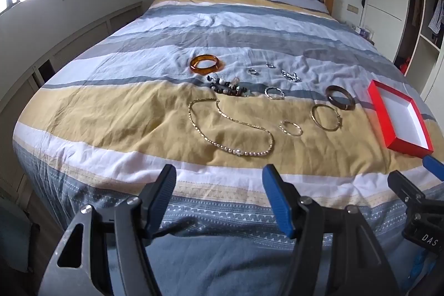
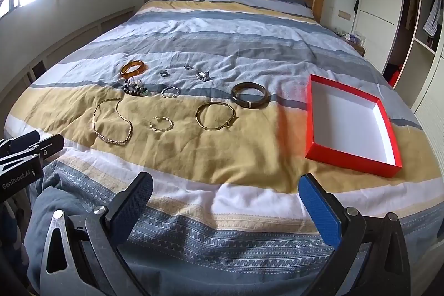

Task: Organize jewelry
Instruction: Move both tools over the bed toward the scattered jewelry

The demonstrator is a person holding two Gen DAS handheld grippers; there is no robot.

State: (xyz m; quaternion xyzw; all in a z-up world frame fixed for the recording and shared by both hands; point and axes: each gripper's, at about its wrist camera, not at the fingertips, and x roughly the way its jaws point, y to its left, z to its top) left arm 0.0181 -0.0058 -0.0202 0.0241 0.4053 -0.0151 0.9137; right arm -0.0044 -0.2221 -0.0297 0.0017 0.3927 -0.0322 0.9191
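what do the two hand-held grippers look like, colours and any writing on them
Both match: dark grey metal linkage arms with silver pivot bolts, and two ribbed finger pads, one black, one blue. That goes for the left hand-held gripper and the right hand-held gripper. White lettering reads "GenRobot.AI" on the left body and "DAS" on the right.

"genrobot.ai" on the left gripper (image 2: 19,157); "das" on the right gripper (image 1: 427,226).

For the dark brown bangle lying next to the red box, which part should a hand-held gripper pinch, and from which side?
Pinch the near arc of the dark brown bangle, one finger inside the ring and one outside, coming down from above. It lies flat on the bedspread, so only its rim offers a hold. The open right hand-held gripper is probably the one to use, being nearer the red box.
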